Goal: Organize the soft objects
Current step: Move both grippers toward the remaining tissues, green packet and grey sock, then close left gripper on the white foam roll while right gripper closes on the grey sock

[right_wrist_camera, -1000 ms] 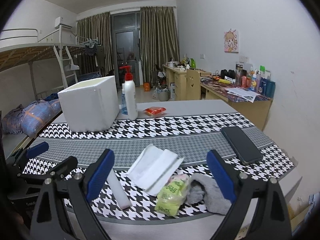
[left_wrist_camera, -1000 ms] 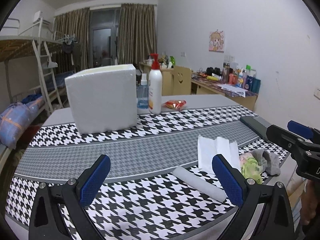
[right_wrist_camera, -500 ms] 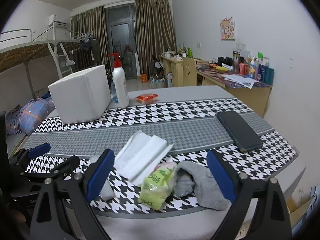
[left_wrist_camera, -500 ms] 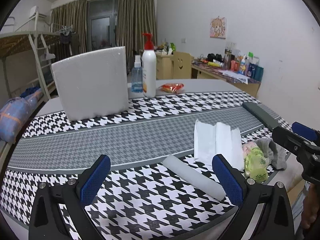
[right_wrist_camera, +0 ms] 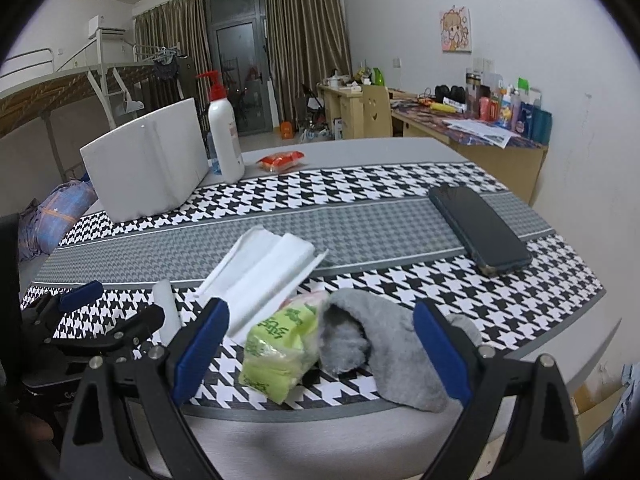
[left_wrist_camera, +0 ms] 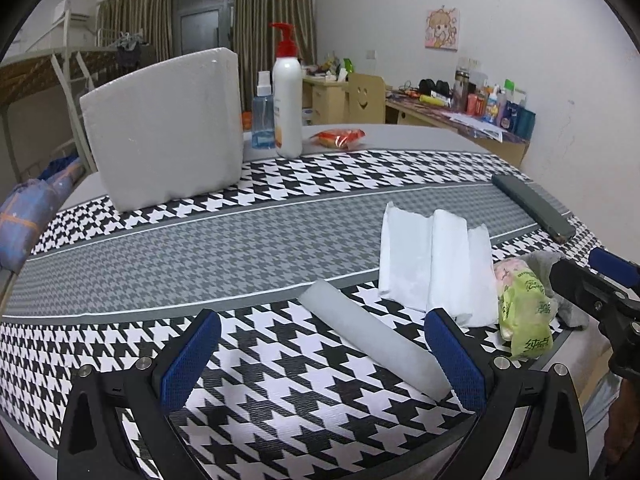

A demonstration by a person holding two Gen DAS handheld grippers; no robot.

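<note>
A white foam cylinder (left_wrist_camera: 376,340) lies on the houndstooth cloth between my left gripper's (left_wrist_camera: 320,356) open blue pads, nearer the right pad. Folded white tissues (left_wrist_camera: 436,260) lie beyond it. A green tissue pack (right_wrist_camera: 280,348) and a grey sock (right_wrist_camera: 384,344) lie near the table's front edge, between my right gripper's (right_wrist_camera: 324,348) open pads. The white foam box (left_wrist_camera: 168,128) stands at the back left; it also shows in the right wrist view (right_wrist_camera: 148,164). Both grippers hold nothing.
A pump bottle (left_wrist_camera: 287,92), a small blue spray bottle (left_wrist_camera: 263,120) and a red snack packet (left_wrist_camera: 340,138) stand behind the box. A black phone (right_wrist_camera: 478,228) lies at the right. The table's front edge (right_wrist_camera: 320,428) is close below the right gripper.
Both grippers have moved forward and lower toward the table. The foam cylinder now sits between the left pads, the sock and green pack between the right pads.
</note>
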